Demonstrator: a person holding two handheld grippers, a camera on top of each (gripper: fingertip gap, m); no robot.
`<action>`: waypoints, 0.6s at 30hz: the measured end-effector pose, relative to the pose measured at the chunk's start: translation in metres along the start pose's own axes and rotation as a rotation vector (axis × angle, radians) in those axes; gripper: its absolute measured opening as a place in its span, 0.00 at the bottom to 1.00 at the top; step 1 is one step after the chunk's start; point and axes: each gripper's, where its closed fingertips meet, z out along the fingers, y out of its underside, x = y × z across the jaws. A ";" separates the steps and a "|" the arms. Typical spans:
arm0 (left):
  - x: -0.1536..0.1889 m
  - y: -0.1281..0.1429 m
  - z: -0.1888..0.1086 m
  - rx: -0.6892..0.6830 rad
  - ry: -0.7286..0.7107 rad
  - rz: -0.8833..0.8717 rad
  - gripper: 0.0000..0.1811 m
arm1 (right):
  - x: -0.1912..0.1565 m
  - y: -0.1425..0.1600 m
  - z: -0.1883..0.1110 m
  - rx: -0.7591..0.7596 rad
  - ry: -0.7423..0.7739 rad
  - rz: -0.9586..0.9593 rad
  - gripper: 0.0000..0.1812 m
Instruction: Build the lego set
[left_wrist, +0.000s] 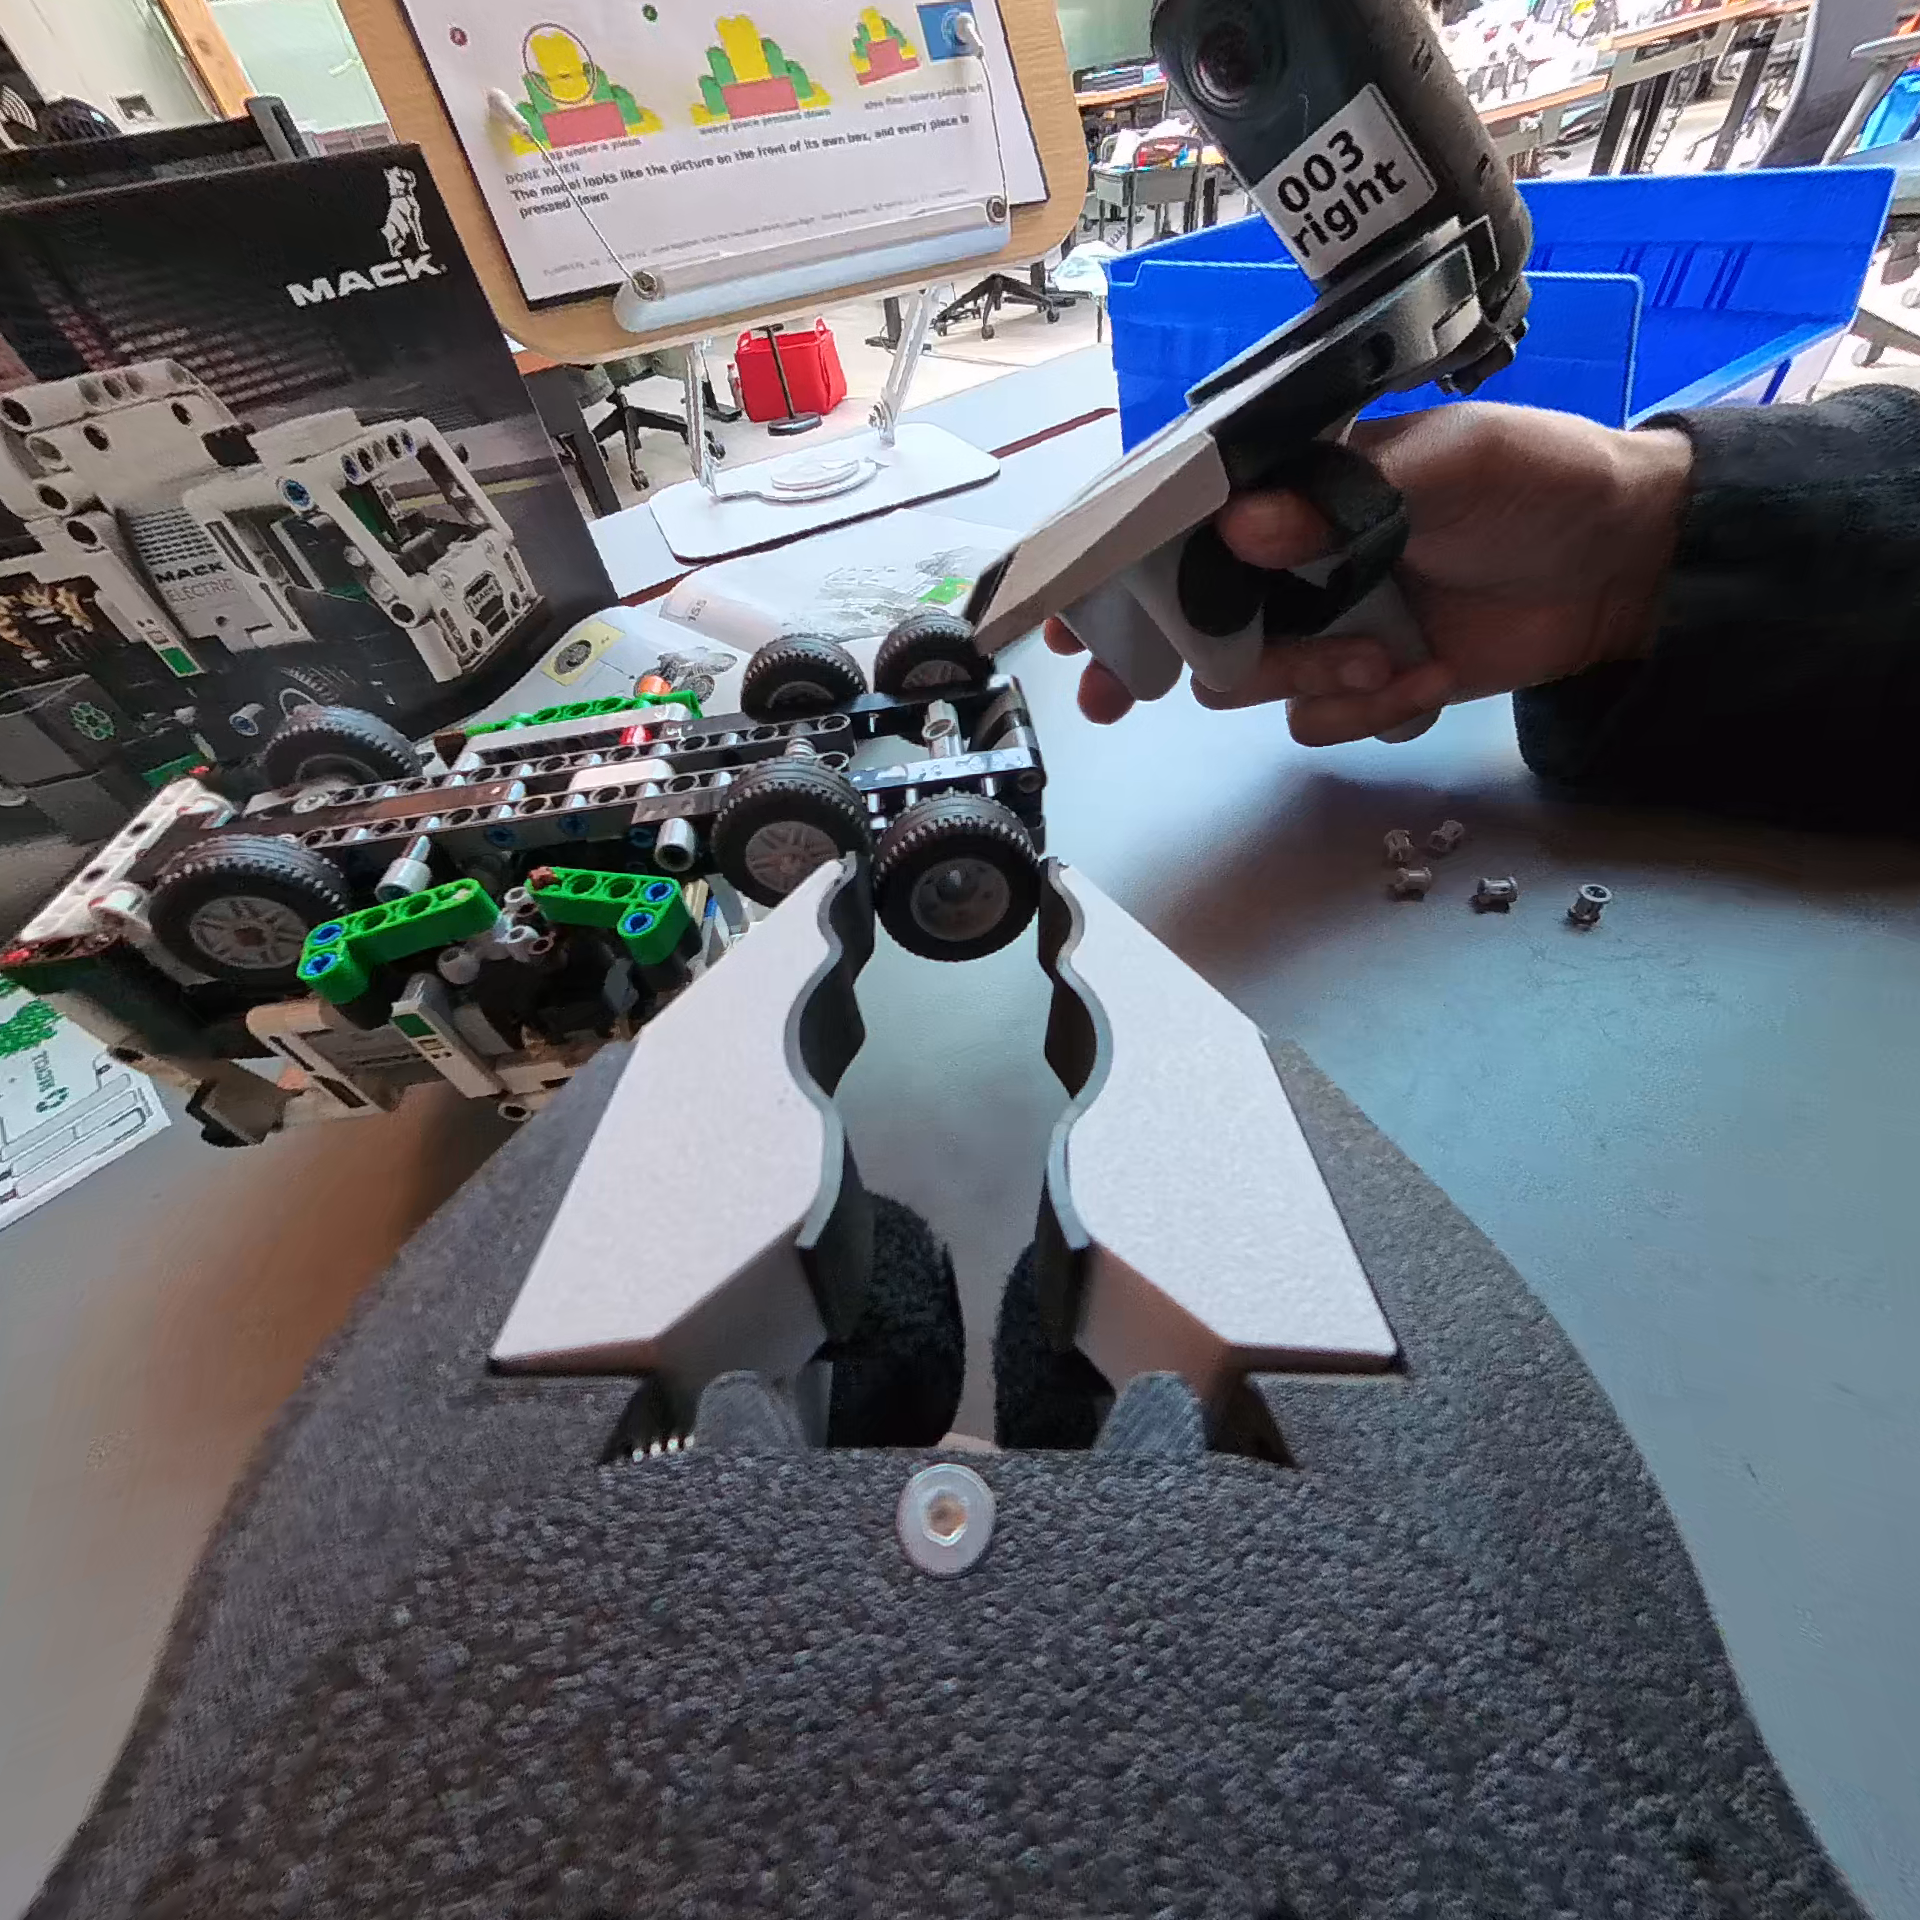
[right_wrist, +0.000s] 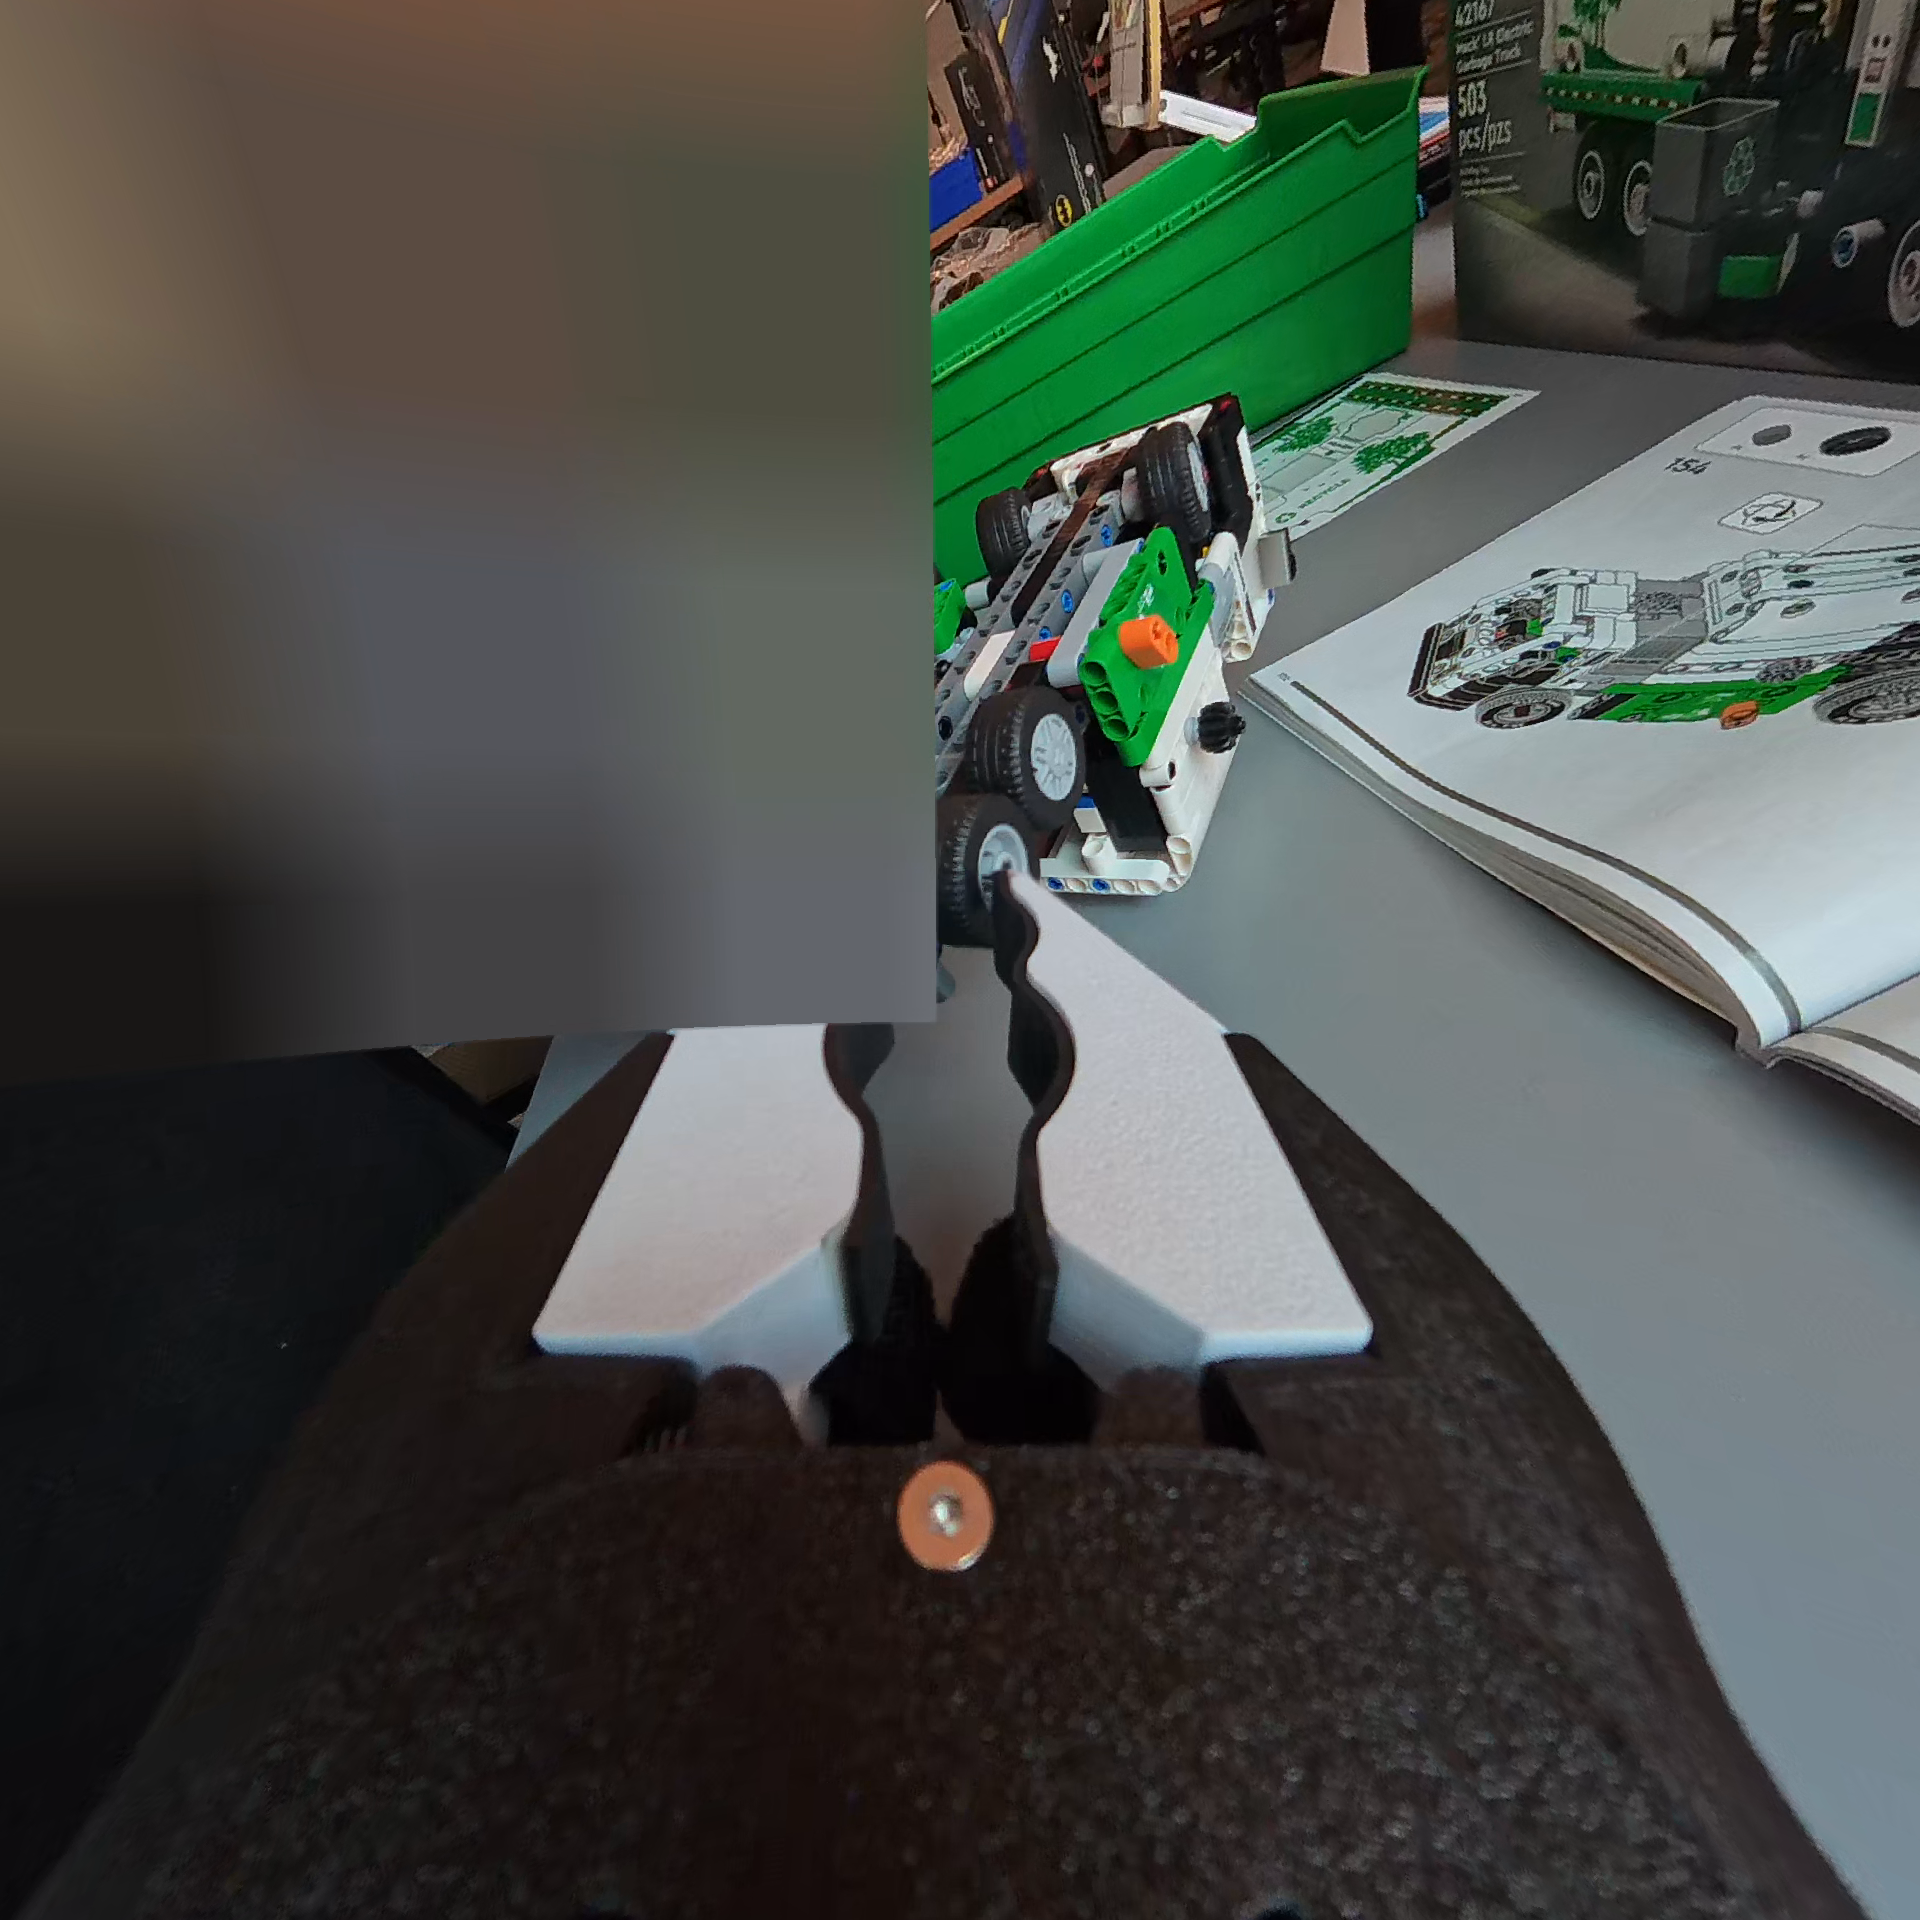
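The partly built truck (left_wrist: 520, 810) lies tilted on its side on the grey table, with its wheels and black chassis beams facing me. It also shows in the right wrist view (right_wrist: 1122, 644). My left gripper (left_wrist: 948, 868) has its tips closed on either side of the near rear wheel (left_wrist: 956, 899). My right gripper (left_wrist: 982, 636), held in a hand, touches the far rear wheel (left_wrist: 930, 657) with its tip. In the right wrist view its jaws (right_wrist: 940, 904) stand a narrow gap apart. Its right fingertip (right_wrist: 1006, 894) is against a wheel. The left fingertip is hidden by a blurred patch.
Several small grey pins (left_wrist: 1486, 883) lie loose at the right. The set's box (left_wrist: 260, 468) stands behind the truck and an open manual (right_wrist: 1610, 675) lies beside it. A green bin (right_wrist: 1174, 312), a blue bin (left_wrist: 1558, 301), a sheet on a stand (left_wrist: 727, 135) and a sticker sheet (right_wrist: 1382, 436) surround the work area. The left gripper's tips are roughly 7 cm from the right gripper's.
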 end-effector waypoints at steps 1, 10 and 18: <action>0.000 0.000 0.000 -0.001 0.000 0.002 0.17 | 0.000 0.001 0.000 -0.003 0.001 0.002 0.07; -0.001 0.000 0.000 -0.002 -0.010 0.010 0.17 | 0.000 -0.001 0.001 0.005 0.005 -0.005 0.10; 0.003 -0.002 -0.001 0.013 -0.003 0.034 0.16 | 0.011 -0.003 0.006 -0.086 -0.188 0.337 0.26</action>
